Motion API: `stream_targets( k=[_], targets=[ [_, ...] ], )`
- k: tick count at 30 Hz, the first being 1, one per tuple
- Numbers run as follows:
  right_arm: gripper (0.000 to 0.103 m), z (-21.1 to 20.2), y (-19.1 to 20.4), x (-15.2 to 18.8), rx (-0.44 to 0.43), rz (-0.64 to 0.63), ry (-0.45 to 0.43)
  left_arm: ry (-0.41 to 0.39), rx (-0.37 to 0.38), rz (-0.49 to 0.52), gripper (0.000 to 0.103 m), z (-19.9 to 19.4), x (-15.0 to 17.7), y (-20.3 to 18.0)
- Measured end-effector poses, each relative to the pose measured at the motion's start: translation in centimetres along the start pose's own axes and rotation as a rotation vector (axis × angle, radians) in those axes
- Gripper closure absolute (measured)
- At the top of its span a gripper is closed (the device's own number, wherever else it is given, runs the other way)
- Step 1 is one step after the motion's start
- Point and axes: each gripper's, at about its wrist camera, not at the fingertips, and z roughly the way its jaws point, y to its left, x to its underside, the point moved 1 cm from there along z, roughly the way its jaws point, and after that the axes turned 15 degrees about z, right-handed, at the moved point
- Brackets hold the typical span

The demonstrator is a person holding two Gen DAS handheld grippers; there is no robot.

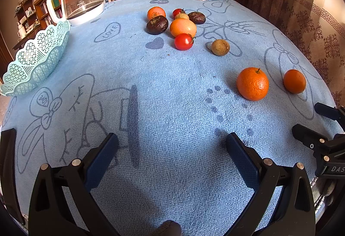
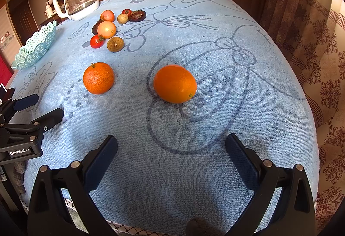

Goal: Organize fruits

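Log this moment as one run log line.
left tongs open, empty | right tongs open, empty | nearest orange ahead of right tongs | basket empty | fruits all on cloth

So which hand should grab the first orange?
Probably the right gripper: its open fingers point at the nearest orange. The left gripper, also open, faces bare cloth.

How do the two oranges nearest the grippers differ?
The left orange has a dimpled skin and its stem points up; the right orange is smoother, more oval, and lies with its stem end sideways. The right one sits ahead of the right gripper. Both rest untouched on the blue cloth.
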Motion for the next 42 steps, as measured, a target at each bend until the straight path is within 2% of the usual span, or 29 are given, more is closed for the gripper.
stream_targets(
  k=[23, 42],
  targets=[
    [0.005, 0.33, 0.37, -0.34, 0.016, -0.012, 0.029, 0.009, 0.024, -0.004, 0.002, 0.15, -0.13, 0.13],
    [0.005, 0.17, 0.18, -0.15, 0.005, -0.004, 0.014, 0.008, 0.022, 0.001, 0.002, 0.13, -0.1, 0.08]
  ],
)
